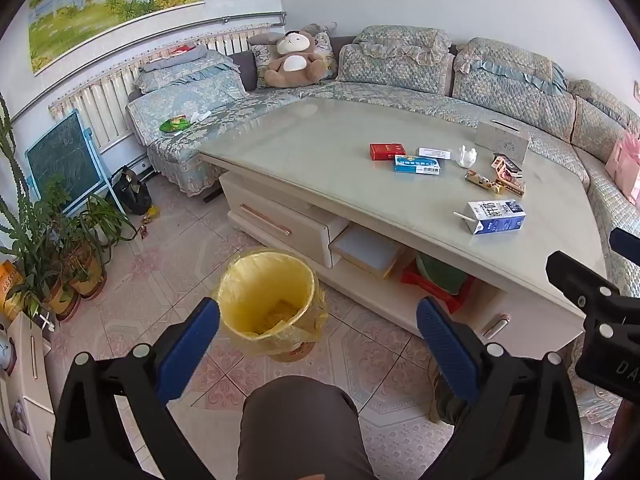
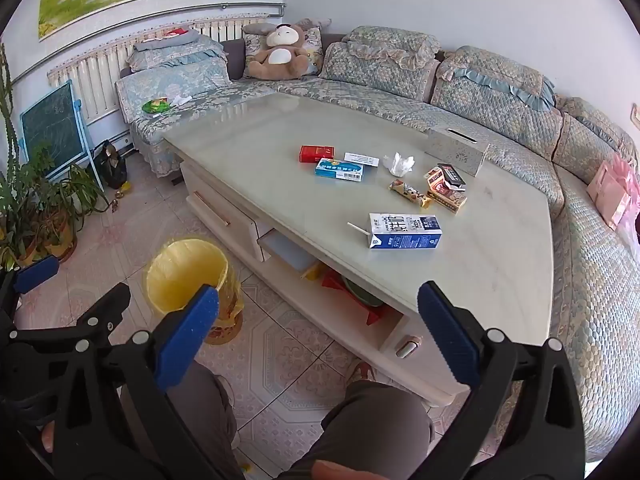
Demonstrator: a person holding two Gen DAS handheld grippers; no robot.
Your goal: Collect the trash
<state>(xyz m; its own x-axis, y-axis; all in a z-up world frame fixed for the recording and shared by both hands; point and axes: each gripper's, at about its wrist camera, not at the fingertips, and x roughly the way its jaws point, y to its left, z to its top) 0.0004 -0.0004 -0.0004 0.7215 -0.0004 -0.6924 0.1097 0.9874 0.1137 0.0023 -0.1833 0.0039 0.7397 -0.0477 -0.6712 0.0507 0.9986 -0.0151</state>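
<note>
A bin with a yellow liner (image 1: 269, 294) stands on the tiled floor beside the coffee table (image 1: 320, 152); it also shows in the right wrist view (image 2: 192, 280). On the table lie a blue-white milk carton with a straw (image 1: 495, 216) (image 2: 404, 231), a red pack (image 1: 386, 151) (image 2: 316, 154), a blue-white box (image 1: 417, 164) (image 2: 339, 170), a crumpled tissue (image 1: 466, 156) (image 2: 398, 163), a snack wrapper (image 1: 482, 181) (image 2: 410, 193) and small cartons (image 1: 508, 172) (image 2: 446, 186). My left gripper (image 1: 318, 322) is open and empty above the floor near the bin. My right gripper (image 2: 318, 312) is open and empty before the table's near edge.
A patterned corner sofa (image 2: 500, 92) wraps behind the table, with a plush toy (image 2: 278, 54) and a green wrapper (image 2: 155, 106) on it. A tissue box (image 2: 456, 151) stands on the table. Potted plants (image 1: 48, 248) and a chalkboard (image 1: 64, 160) stand at left. My knees fill the foreground.
</note>
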